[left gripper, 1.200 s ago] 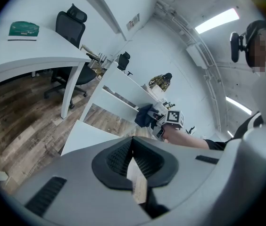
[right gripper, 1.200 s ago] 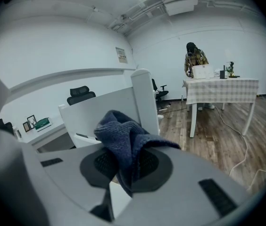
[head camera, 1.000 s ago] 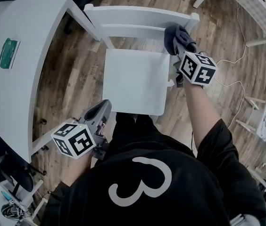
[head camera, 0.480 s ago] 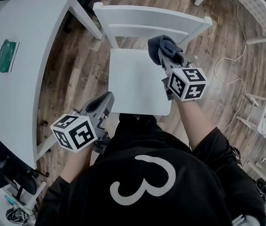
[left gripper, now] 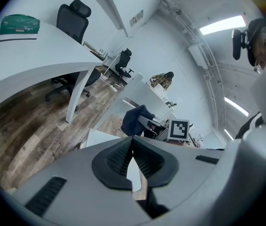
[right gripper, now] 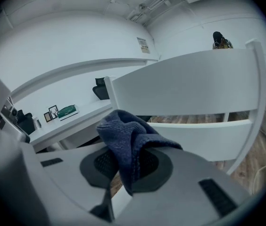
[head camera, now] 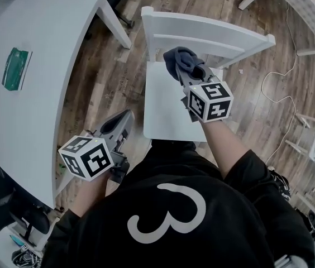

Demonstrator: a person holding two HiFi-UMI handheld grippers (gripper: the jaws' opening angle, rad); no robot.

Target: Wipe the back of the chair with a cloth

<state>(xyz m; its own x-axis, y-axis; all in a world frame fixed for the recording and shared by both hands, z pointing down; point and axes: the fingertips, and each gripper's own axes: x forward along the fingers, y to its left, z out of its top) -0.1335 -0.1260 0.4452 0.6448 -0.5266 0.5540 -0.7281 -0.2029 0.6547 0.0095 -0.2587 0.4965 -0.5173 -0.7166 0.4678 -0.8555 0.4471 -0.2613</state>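
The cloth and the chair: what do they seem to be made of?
The cloth: dark blue textile, perhaps microfibre; its ribbed weave and limp folds show. The chair: probably white-painted wood, smooth and matte; flat solid slats, no grain visible.

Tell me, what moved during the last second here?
The right gripper, shut on the dark blue cloth, travelled from the right end of the white chair back leftward, to left of its middle. Its grip on the cloth did not change. The left gripper stayed low at the person's side, shut and empty.
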